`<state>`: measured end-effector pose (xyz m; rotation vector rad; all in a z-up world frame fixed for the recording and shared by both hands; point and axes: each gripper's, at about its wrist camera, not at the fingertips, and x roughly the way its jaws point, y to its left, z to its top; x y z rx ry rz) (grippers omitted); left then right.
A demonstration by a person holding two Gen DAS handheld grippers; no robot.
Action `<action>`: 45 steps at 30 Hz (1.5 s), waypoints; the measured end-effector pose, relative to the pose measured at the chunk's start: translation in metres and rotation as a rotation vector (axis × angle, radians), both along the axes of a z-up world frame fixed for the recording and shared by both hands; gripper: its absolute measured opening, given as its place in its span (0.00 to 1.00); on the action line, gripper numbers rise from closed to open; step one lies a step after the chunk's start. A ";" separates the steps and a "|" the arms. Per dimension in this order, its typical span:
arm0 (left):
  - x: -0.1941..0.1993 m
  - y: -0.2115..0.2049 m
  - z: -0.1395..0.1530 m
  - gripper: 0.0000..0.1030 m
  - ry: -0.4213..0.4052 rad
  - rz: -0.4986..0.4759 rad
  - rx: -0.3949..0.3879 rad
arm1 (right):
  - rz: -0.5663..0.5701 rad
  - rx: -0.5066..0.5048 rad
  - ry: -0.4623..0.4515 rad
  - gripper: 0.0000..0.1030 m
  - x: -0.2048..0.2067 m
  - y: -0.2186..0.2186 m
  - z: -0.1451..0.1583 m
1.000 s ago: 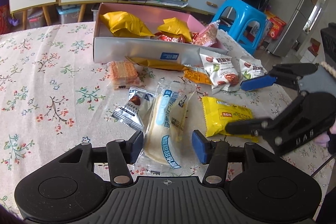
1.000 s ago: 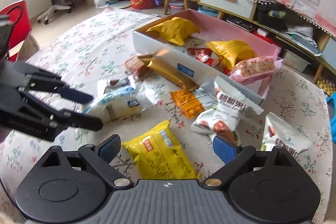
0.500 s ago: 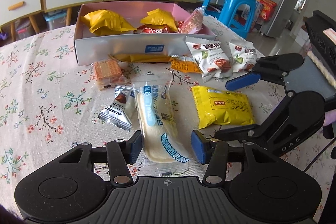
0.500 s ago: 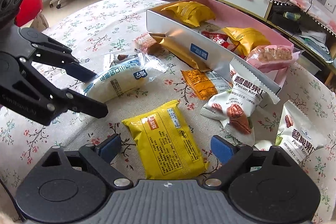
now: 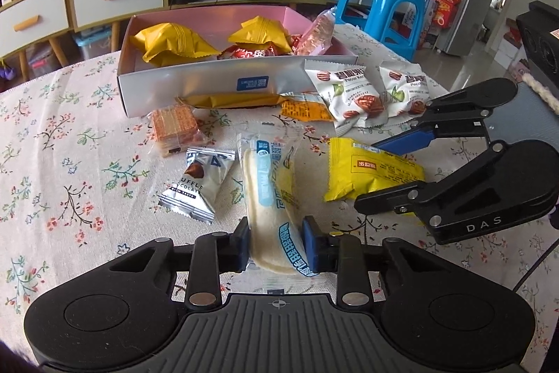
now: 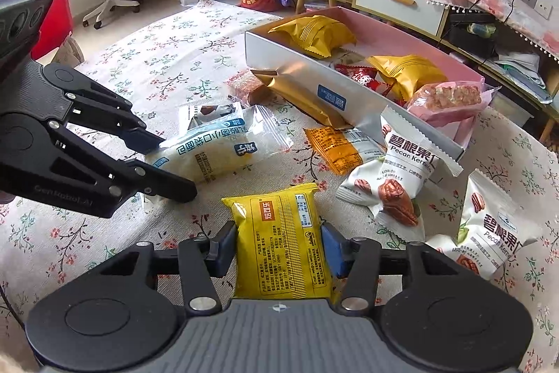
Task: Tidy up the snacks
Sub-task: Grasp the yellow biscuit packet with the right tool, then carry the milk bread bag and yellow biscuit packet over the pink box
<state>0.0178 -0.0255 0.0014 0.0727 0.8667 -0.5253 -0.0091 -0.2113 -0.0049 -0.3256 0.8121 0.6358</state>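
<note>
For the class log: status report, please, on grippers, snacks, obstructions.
Left gripper closing on bread packet. Right gripper closing on yellow biscuit packet. Box path unobstructed.

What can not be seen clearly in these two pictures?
- Gold packet, left wrist view: its far edge is hidden under the box.
- Red packet, left wrist view: mostly hidden behind the box wall and yellow packets.
- Yellow snack packet, right wrist view: its near end is hidden behind the right gripper.
</note>
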 end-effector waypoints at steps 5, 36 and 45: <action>-0.001 -0.003 0.004 0.21 0.004 -0.006 0.003 | -0.025 0.026 -0.006 0.38 -0.002 -0.008 0.005; 0.044 0.005 0.062 0.17 -0.142 0.135 -0.042 | -0.407 0.327 -0.105 0.38 0.060 -0.029 0.059; 0.101 -0.011 0.071 0.17 -0.139 0.221 -0.062 | -0.515 0.404 -0.114 0.39 0.083 -0.024 0.060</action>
